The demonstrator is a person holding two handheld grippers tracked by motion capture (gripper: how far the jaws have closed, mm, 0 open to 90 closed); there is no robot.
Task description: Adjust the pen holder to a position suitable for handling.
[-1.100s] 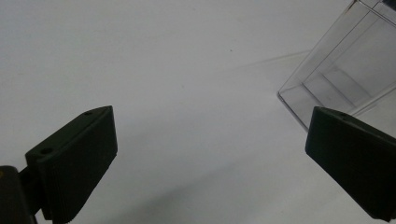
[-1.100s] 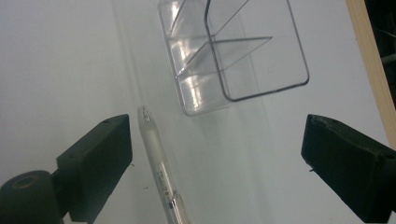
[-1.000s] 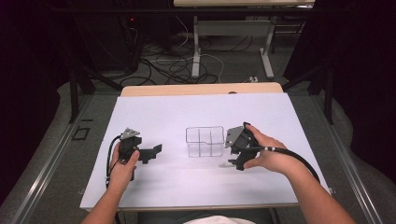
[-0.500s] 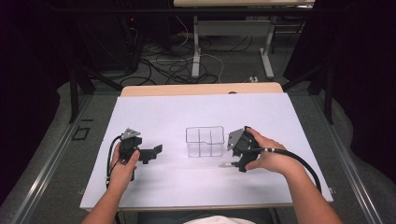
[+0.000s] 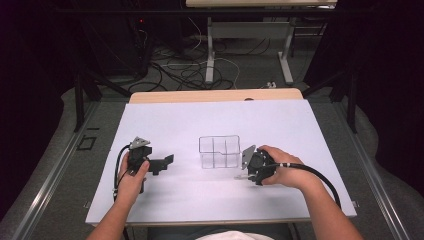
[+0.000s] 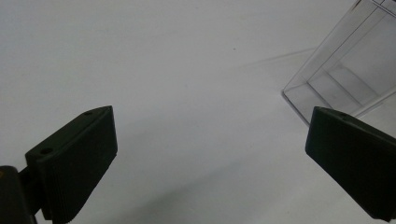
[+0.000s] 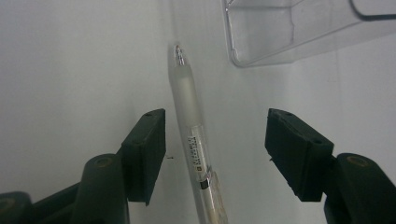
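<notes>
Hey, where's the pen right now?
In the right gripper view, the pen lies on the white table between the right gripper's open jaws, beside the clear organizer.

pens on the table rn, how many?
1: a frosted clear plastic pen lying on the white table between the right claw's open jaws, beside the clear plastic divided box.

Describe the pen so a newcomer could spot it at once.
On the white table, find the clear divided box near the middle. Just right of it, the right tongs stand open over a pen lying flat on the table. It is slim and frosted clear, with a small printed label.
</notes>
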